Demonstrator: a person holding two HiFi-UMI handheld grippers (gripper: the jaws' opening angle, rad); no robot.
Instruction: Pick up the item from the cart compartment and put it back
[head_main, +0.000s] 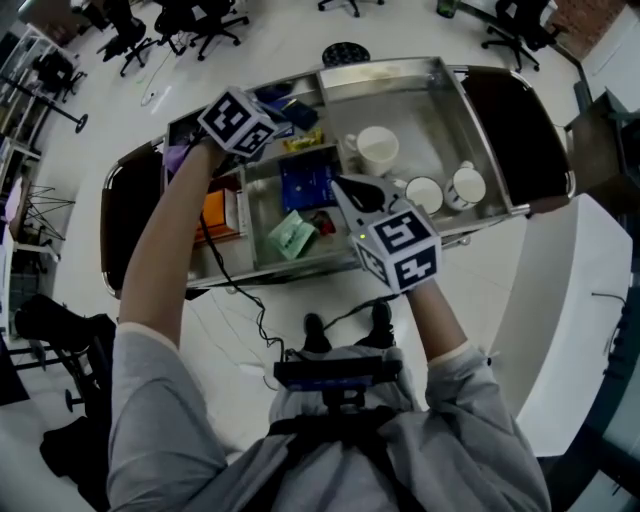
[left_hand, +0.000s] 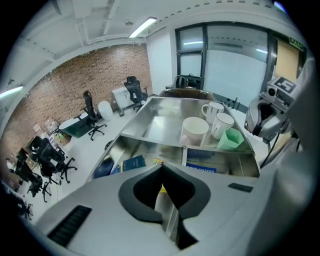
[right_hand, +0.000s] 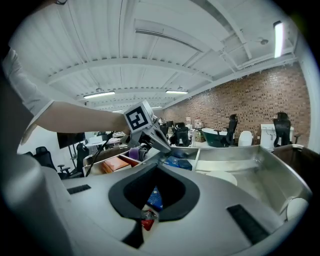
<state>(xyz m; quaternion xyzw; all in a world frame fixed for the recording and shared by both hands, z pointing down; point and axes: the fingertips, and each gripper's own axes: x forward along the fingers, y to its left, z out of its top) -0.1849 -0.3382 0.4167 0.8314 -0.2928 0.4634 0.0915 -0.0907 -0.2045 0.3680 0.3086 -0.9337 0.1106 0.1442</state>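
The steel cart has several compartments. My left gripper hovers over the far-left compartments, above blue packets and a yellow item. Its jaws meet at the tips with nothing between them, and the right gripper view shows the same for the left gripper. My right gripper hangs over the middle compartment near a blue coffee pack, a green packet and a red item. Its jaws also look shut and empty.
Three white mugs stand in the large right tray. An orange box and a purple thing fill the left bins. A cable hangs down the cart's near side. Office chairs stand beyond.
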